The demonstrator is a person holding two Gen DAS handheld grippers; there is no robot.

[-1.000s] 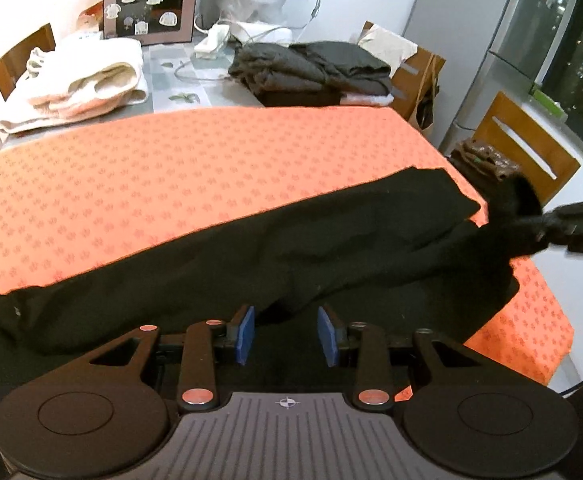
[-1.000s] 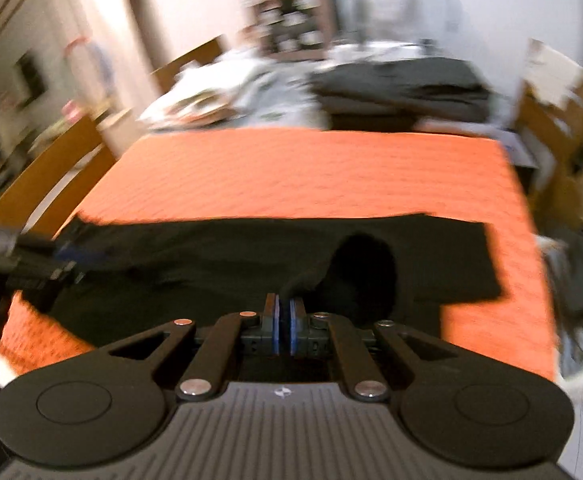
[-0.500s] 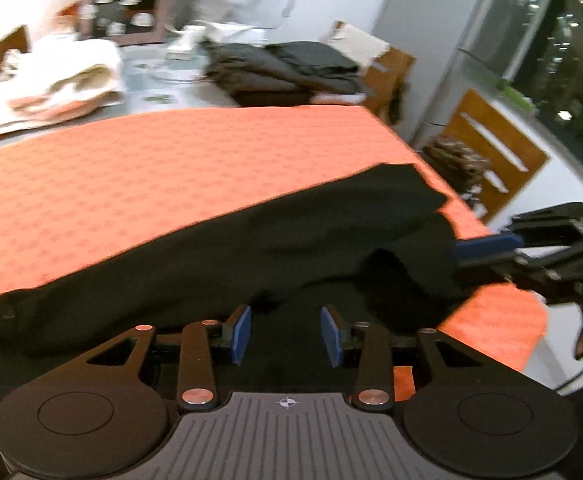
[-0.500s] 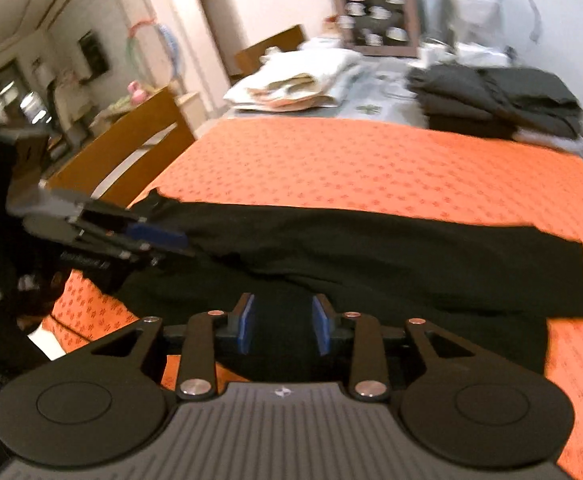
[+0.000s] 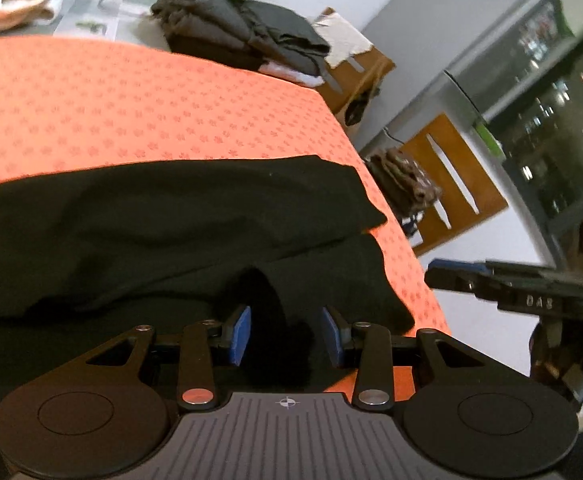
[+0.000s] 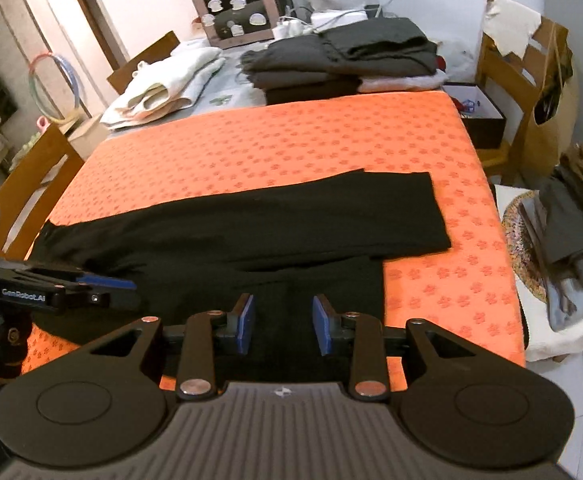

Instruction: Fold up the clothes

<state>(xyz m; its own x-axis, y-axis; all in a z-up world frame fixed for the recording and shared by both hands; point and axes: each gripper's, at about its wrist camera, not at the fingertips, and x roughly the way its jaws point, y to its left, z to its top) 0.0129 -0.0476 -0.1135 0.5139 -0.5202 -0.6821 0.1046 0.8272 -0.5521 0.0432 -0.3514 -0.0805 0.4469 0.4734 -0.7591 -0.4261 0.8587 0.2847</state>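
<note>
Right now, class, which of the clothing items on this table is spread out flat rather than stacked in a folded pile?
The black garment on the orange cloth, nearest both grippers. The dark pile and white pile sit folded at the far end.

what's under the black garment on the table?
The black garment lies on an orange patterned tablecloth, which shows on all sides of it. Whatever is directly beneath the fabric, between its layers, is covered and cannot be seen.
</note>
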